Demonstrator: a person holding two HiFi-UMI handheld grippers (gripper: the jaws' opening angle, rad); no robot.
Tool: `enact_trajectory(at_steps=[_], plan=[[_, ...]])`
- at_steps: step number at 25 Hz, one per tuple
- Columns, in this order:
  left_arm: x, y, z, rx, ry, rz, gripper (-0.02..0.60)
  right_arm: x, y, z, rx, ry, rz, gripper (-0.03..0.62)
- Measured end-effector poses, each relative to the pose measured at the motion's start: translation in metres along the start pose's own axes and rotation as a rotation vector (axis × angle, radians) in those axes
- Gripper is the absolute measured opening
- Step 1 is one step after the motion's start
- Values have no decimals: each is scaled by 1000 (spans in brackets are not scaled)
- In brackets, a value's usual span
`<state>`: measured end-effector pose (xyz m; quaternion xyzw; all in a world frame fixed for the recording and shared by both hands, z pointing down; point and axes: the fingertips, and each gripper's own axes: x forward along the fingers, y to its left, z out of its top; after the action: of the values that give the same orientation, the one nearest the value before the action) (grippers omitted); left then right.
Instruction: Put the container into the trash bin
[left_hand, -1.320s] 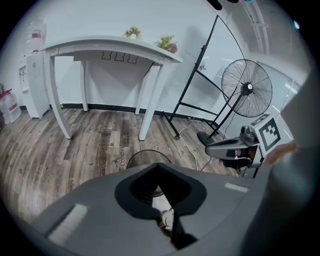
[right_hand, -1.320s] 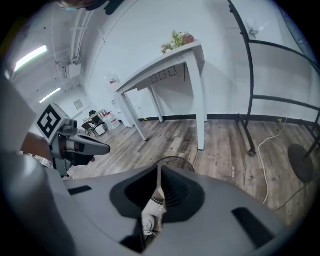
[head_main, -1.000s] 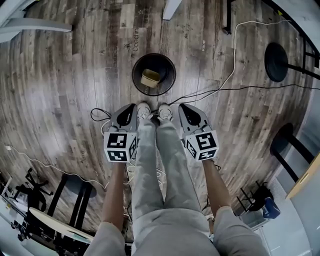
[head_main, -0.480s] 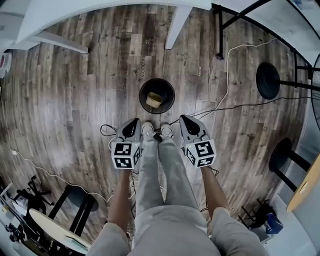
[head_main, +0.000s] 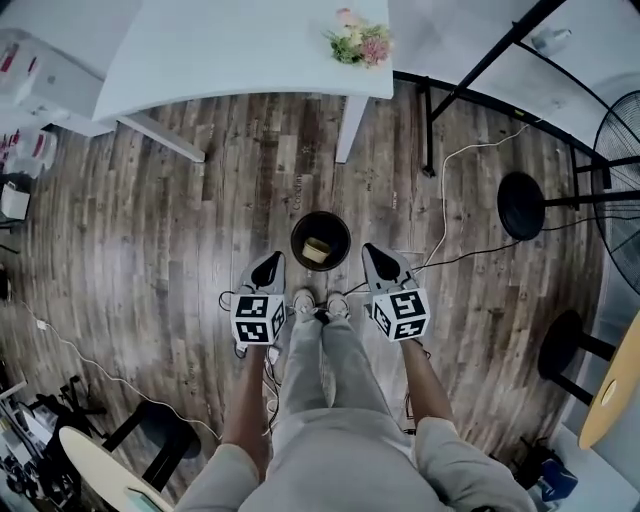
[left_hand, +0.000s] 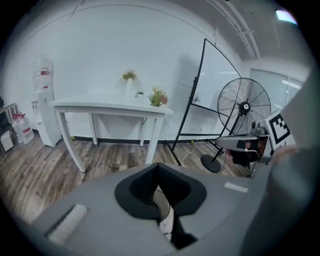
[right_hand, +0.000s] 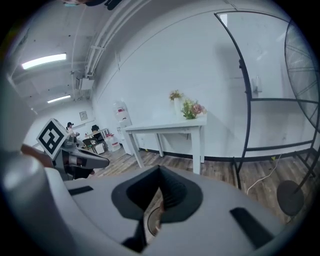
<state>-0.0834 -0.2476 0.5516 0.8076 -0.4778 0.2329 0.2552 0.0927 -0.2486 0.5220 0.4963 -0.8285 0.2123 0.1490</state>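
L gripper (head_main: 268, 265): just left of the trash bin (head_main: 296, 240) and on the person's side of it, held above the floor. Jaws clenched tip to tip w/ nothing between them, as the left gripper view shows.

Container (head_main: 317, 250): already inside the bin, a tan boxy thing lying on the bottom, slightly toward the person's side. It's free of both tools. Its long axis is too small to read from the head view.

R gripper (head_main: 374, 258): just right of the bin and likewise on the person's side. Jaws pressed together and empty, per the right gripper view.

Key relation: the bin sits ahead of and between the two tips, lower than both. Neither hand is clearly nearer, approx equal either side. Judging by that, the drop looks done and no reach toward the bin seems needed.

Hard to see:
- Both gripper views look out across the room past the bin, so neither shows the container.
- A pale curved sliver shows through the slit under each pair of jaws. It could be bin rim or shoe; can't tell.
- The bin's depth and any liner aren't readable.
- The shoes (head_main: 318, 303) stand close on the person's side of the bin, but whether they touch it can't be made out.
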Motion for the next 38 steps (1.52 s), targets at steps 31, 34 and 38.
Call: enact_trajectory(at_steps=[31,34,38], plan=[[-108,-29,138,74,-180,74,11,-110,-7,152,-111,-159,-72,14],[-115,-27,138,78,-184,80,11,-117,-7,155,-117,-165,-80,14],[-124,-24,139,92,-186,85,11,-125,-4,155,-112,-166,-87,14]])
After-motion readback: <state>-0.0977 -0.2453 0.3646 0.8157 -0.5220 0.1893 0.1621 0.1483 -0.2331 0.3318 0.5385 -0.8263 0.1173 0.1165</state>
